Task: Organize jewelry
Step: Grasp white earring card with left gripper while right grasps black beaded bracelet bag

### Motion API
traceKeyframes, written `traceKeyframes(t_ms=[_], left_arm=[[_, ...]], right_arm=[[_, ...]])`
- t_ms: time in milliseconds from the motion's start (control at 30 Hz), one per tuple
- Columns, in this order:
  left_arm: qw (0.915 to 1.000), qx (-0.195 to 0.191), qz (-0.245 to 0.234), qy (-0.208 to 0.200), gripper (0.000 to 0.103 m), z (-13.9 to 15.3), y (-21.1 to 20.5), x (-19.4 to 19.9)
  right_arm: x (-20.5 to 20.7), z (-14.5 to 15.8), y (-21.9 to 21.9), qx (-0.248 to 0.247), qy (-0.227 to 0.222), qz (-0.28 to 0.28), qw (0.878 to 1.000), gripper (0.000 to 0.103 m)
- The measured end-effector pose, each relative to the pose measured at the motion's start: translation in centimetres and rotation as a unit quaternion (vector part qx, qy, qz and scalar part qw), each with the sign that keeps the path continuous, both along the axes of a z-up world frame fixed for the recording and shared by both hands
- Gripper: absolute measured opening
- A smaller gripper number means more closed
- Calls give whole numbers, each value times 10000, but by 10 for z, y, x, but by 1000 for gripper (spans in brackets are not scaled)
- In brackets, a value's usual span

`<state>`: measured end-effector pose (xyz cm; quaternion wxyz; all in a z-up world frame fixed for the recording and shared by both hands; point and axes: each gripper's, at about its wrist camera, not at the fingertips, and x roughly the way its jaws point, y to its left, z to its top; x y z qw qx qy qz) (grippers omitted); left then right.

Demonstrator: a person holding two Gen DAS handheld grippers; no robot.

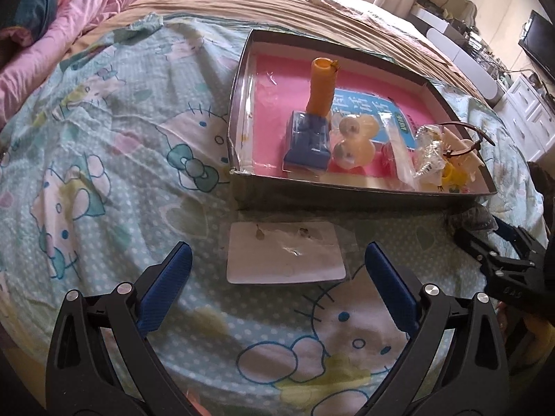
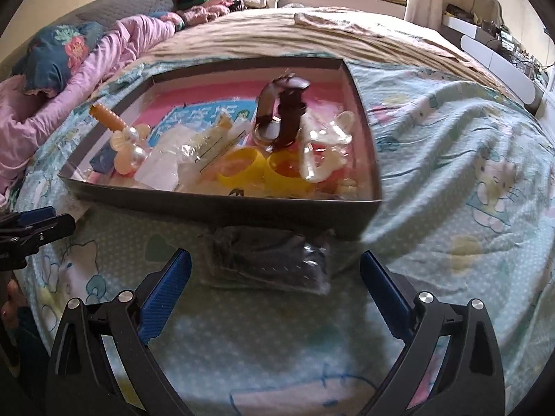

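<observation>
On the bed, the left claw gapes wide around a white earring card. Behind sits the jewelry-filled tray. The right claw, also wide, faces a dark bagged item. Next, probably: close, lift, drop in.

A bed with a cartoon-cat cover carries a shallow box. At six o'clock from it lie a white card and a dark packet; pink bedding sits at ten o'clock.
</observation>
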<state>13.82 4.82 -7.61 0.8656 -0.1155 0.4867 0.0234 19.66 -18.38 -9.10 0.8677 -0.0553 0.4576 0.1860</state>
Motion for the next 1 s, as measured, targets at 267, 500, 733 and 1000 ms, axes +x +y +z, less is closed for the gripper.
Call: traceKeyframes(t_ms=[267, 500, 733, 1000], left_arm=[[9998, 185, 22, -87, 87, -6, -6, 7], [9990, 290, -295, -173, 57, 2, -17, 1], [9963, 127, -593, -605, 57, 34, -33, -15], [9906, 39, -892, -1037, 57, 65, -54, -26]], right_arm=[[0, -1, 1, 71, -74, 138, 9999, 75], [-23, 16, -7, 386, -187, 381, 9984, 75], [-42, 47, -16, 540, -473, 505, 9961, 75], [-52, 73, -27, 581, -763, 538, 9939, 75]])
